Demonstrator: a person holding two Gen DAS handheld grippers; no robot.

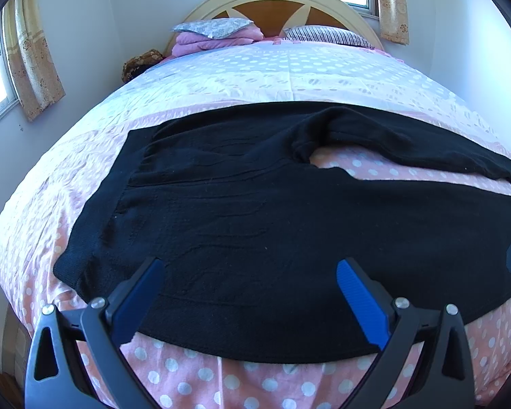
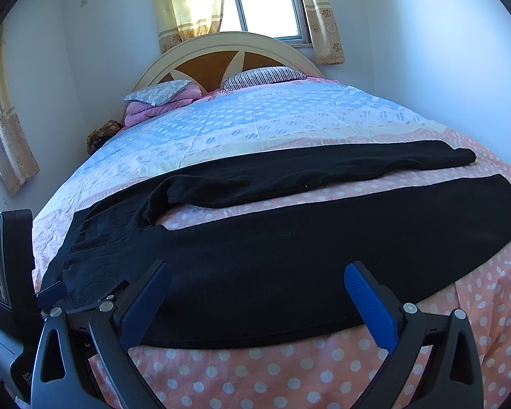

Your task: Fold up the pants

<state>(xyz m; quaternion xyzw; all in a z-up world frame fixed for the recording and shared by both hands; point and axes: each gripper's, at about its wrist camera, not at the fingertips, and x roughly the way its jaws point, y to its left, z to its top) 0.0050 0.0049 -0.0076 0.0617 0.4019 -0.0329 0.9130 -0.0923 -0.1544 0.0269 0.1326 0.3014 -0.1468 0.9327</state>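
Black pants (image 1: 255,221) lie spread flat across the near end of the bed, waistband to the left, both legs running right. The far leg (image 2: 323,167) is separated from the near leg (image 2: 323,231) by a strip of bedspread. My left gripper (image 1: 250,266) hovers over the near edge of the seat area, jaws wide open, blue pads empty. My right gripper (image 2: 257,267) stands open above the near leg's front edge, nothing between its fingers. The left gripper's body (image 2: 10,259) shows at the left edge of the right wrist view.
The bed carries a pink polka-dot and pale blue bedspread (image 1: 289,68). Pillows (image 1: 323,34) and a folded pink blanket (image 1: 204,42) rest against the arched headboard (image 1: 272,3). Walls and curtained windows (image 2: 262,0) surround the bed. The front edge of the bed drops off just below the pants.
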